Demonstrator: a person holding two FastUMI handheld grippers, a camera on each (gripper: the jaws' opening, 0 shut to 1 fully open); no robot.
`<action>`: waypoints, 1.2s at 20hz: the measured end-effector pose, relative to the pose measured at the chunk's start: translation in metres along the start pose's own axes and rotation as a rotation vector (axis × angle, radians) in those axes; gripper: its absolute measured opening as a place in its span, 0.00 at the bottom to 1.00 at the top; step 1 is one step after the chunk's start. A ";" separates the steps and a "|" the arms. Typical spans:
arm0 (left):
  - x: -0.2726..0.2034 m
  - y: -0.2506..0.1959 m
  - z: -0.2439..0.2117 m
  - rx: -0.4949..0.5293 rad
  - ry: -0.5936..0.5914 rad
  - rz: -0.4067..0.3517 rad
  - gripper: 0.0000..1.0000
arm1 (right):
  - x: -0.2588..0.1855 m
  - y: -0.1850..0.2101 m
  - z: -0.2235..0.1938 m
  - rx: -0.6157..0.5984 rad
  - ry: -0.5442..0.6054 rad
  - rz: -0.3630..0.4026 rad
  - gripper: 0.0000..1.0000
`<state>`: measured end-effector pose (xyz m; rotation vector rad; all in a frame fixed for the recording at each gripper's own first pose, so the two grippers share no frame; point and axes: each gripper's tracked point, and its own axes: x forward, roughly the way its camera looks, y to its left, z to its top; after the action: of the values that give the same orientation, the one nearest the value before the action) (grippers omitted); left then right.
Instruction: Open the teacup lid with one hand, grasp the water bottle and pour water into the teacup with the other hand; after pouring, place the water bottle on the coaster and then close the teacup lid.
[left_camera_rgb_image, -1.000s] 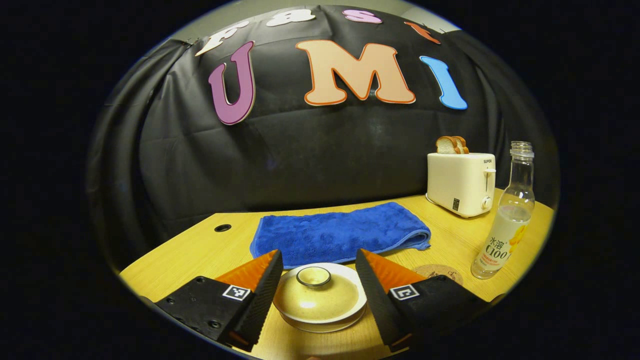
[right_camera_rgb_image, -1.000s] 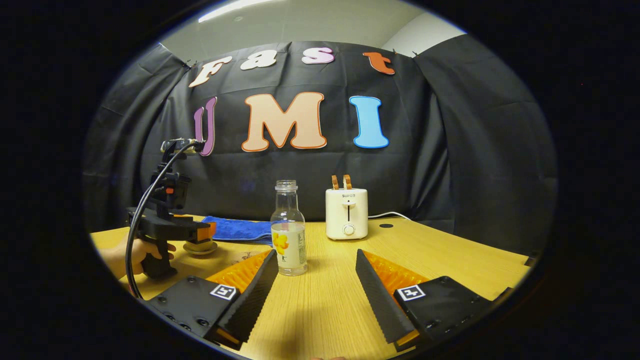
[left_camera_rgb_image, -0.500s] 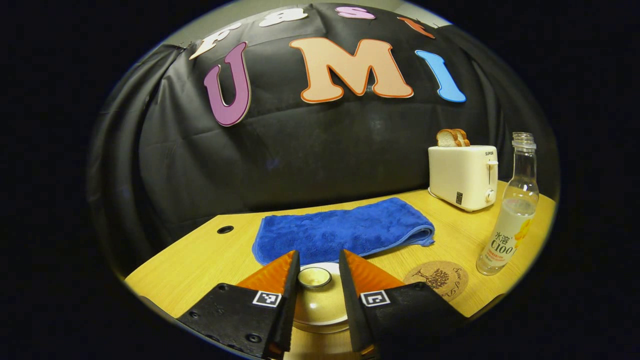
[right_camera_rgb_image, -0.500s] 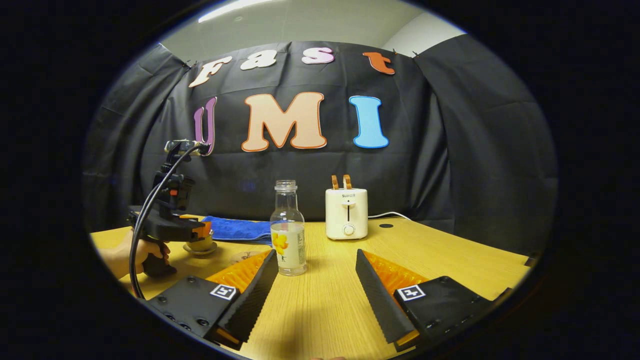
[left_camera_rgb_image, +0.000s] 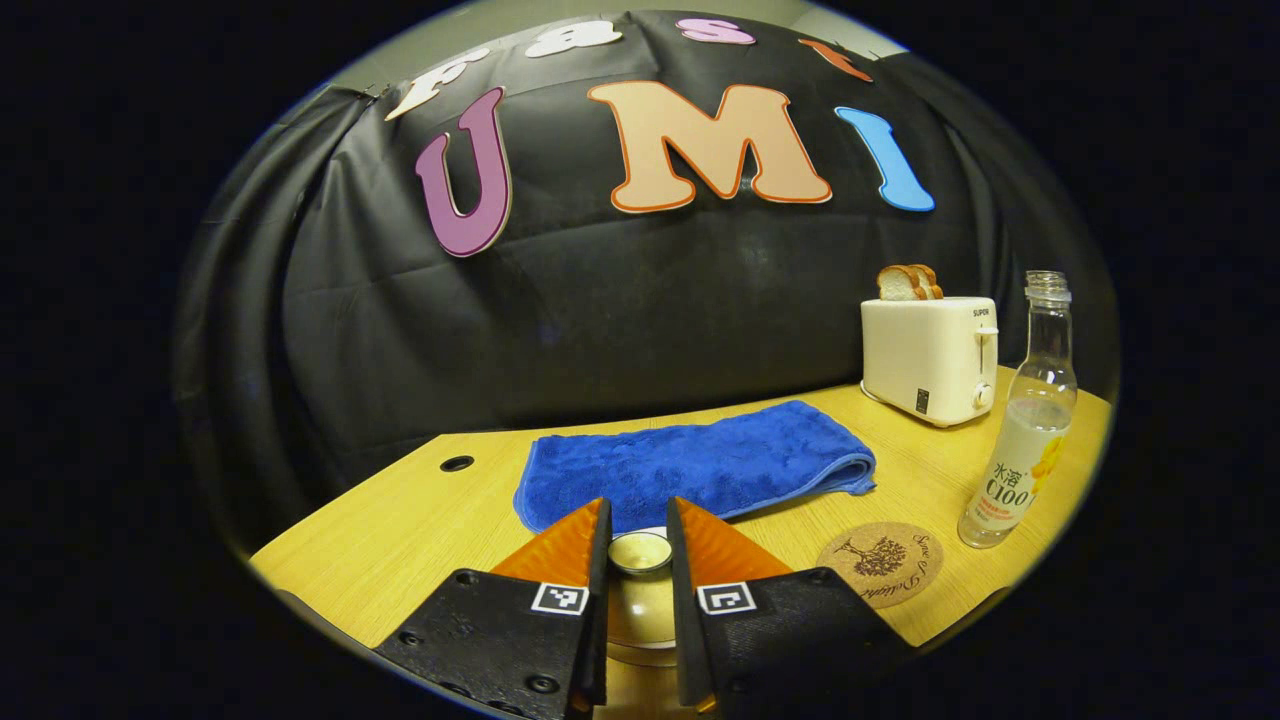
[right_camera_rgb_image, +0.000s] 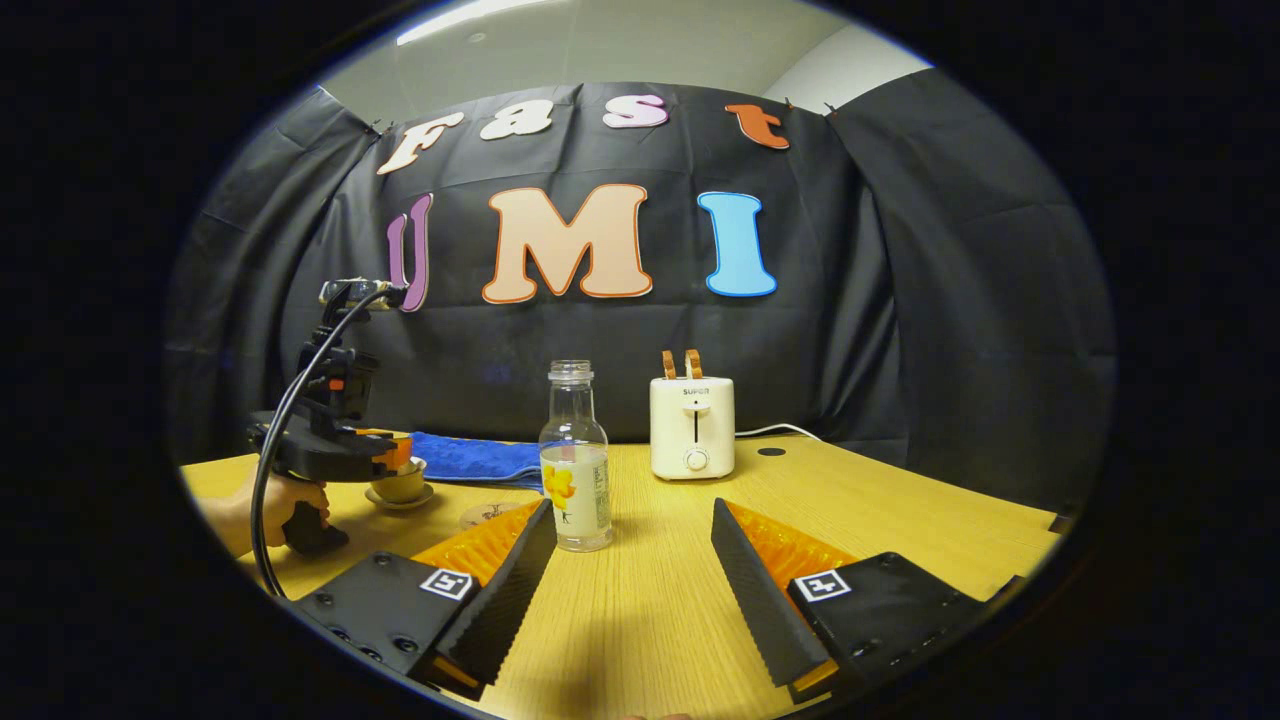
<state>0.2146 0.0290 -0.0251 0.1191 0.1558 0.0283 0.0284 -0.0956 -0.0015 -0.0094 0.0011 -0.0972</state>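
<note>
you're on the lid step: at lower centre, your left gripper (left_camera_rgb_image: 638, 553) is clamped on the lid (left_camera_rgb_image: 640, 552) knob. next, i'd lift straight up. your right gripper (right_camera_rgb_image: 633, 560) is apart, bottle (right_camera_rgb_image: 576, 458) just ahead, centre frame.

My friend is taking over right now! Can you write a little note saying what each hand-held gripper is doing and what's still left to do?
Left hand-held gripper: shut on the lid knob; teacup sits on its saucer.
Right hand-held gripper: open, holding nothing, low over the table.
Water bottle: upright, uncapped, just ahead of the right fingers, beside the coaster.
Done: lid gripped.
Left: take the lid away, grasp the bottle, pour, stand it on the coaster, close the lid.
</note>
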 end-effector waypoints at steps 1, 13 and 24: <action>0.000 0.000 0.001 -0.007 -0.008 0.001 0.23 | 0.000 0.000 0.001 0.000 0.000 0.000 0.96; -0.039 0.012 0.014 -0.077 -0.144 -0.026 0.18 | 0.009 0.016 0.000 0.001 0.004 0.043 0.99; -0.124 0.045 0.000 -0.105 -0.161 -0.078 0.18 | 0.062 0.048 -0.003 0.001 0.011 0.061 0.95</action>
<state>0.0912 0.0689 -0.0005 0.0099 -0.0025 -0.0506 0.0947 -0.0535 -0.0050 -0.0076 0.0124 -0.0367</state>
